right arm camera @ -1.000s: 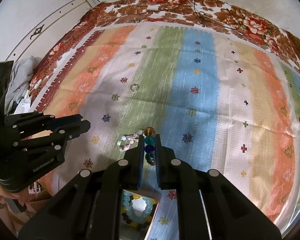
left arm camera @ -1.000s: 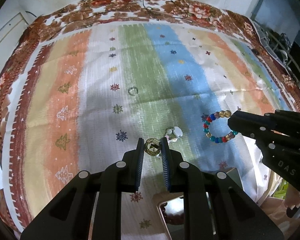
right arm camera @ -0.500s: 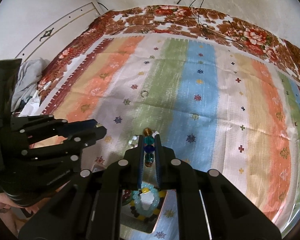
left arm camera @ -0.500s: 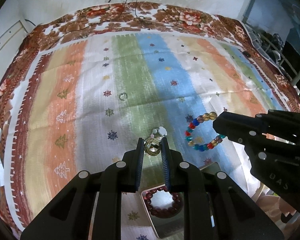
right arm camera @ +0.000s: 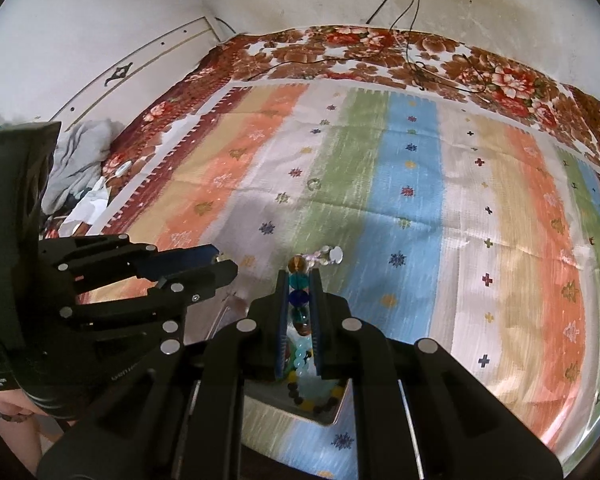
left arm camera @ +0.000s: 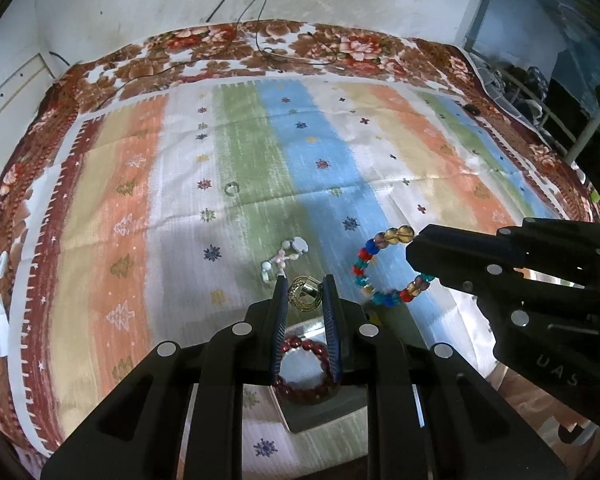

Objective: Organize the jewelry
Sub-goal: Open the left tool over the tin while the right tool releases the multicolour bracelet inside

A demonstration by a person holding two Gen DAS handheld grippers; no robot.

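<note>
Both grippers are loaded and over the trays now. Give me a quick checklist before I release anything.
1. Left gripper clamps the gold ring: ok.
2. Right gripper clamps the multicolour bead bracelet: ok.
3. Tray under the left gripper already holds a dark red bead bracelet; room for the ring: cannot tell.
4. Tray under the right gripper holds a pale aqua bracelet; right compartment: cannot tell.
5. Grippers apart from each other: ok.
6. White bead piece and small ring lie on the striped cloth, unsorted: not ok.

left gripper (left arm camera: 304, 294) clamped, right gripper (right arm camera: 299, 285) clamped
</note>
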